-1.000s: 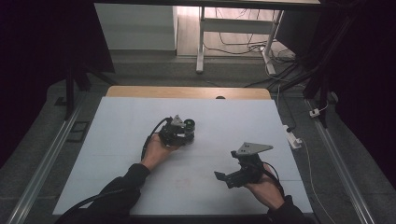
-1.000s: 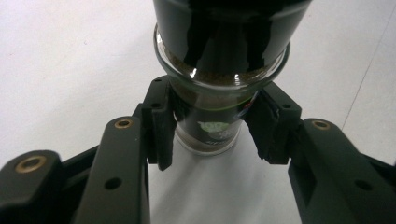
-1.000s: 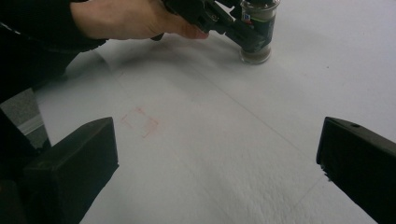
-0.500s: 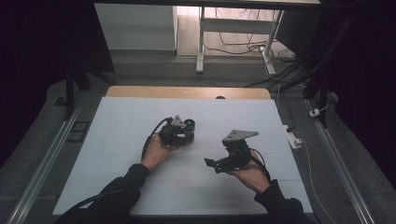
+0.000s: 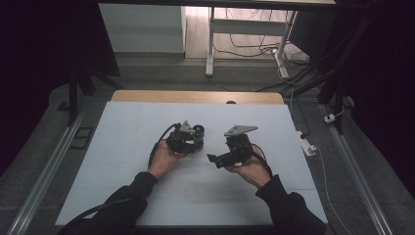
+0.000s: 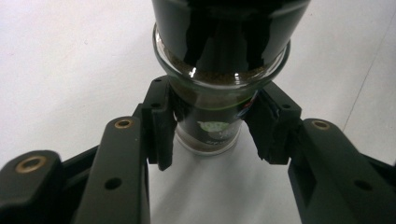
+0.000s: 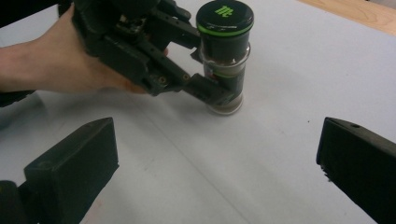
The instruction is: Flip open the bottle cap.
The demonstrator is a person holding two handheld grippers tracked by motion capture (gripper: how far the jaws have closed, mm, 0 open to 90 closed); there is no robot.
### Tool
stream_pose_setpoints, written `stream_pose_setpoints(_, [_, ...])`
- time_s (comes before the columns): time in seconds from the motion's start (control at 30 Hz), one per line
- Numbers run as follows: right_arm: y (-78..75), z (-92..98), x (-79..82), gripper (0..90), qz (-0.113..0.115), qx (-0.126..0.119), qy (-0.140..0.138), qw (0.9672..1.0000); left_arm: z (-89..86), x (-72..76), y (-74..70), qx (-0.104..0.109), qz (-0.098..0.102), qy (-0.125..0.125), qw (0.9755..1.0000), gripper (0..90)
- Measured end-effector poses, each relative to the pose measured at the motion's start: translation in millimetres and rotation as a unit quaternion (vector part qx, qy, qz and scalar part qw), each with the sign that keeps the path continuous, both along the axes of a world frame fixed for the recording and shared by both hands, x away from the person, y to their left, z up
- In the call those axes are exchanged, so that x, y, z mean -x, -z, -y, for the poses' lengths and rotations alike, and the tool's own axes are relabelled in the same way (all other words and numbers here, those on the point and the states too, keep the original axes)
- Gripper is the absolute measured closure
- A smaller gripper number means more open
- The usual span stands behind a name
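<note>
A glass spice jar (image 5: 198, 131) with a black lid and green ring stands upright on the white table sheet (image 5: 122, 161). My left gripper (image 5: 195, 140) is shut on it. In the left gripper view the pads (image 6: 161, 126) press both sides of the jar (image 6: 219, 88) near its base. In the right gripper view the jar (image 7: 225, 56) stands ahead, with the left gripper (image 7: 212, 95) clamped low on it and a hand (image 7: 51, 65) behind it. My right gripper (image 5: 218, 159) is open and empty, just right of the jar, jaws pointing left (image 7: 217, 140).
The table's wooden far edge (image 5: 195, 96) lies beyond the sheet. A white power strip (image 5: 306, 144) and cables lie off the right side. Metal rails (image 5: 44, 171) run along both sides of the table. Table legs and cables stand on the floor behind.
My right gripper has moved left and forward across the table, closing in on the jar. The left gripper and jar have stayed in place.
</note>
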State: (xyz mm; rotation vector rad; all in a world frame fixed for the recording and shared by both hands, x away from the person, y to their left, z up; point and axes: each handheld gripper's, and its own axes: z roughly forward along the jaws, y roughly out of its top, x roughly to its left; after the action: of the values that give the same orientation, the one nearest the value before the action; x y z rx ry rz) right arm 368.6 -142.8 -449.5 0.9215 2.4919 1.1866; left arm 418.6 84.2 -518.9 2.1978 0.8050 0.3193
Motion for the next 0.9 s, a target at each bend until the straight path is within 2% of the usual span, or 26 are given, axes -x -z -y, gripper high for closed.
stream_pose_setpoints(0.3, [4.5,-15.1,-18.2,0.0,0.007,0.013,0.003,0.9999,0.0,0.2,0.0,0.000,0.000,0.000,1.0000,53.8])
stream_pose_setpoints(0.47, [7.0,-21.5,-25.6,2.3,0.020,0.017,0.005,0.9996,-0.1,0.3,0.2,-0.001,0.000,-0.001,1.0000,53.8])
stream_pose_setpoints(0.6, [9.3,-24.3,-30.4,14.4,0.025,0.019,0.004,0.9995,-0.2,0.3,0.2,-0.001,0.000,0.000,1.0000,53.8])
stream_pose_setpoints(0.73, [9.5,-25.3,-34.8,37.3,0.016,0.006,0.002,0.9998,0.1,0.3,0.1,0.000,0.000,-0.001,1.0000,53.8])
stream_pose_setpoints(0.9, [9.6,-29.5,-40.4,61.0,0.000,0.000,-0.010,1.0000,0.3,0.2,-0.3,-0.002,-0.001,-0.002,1.0000,53.8])
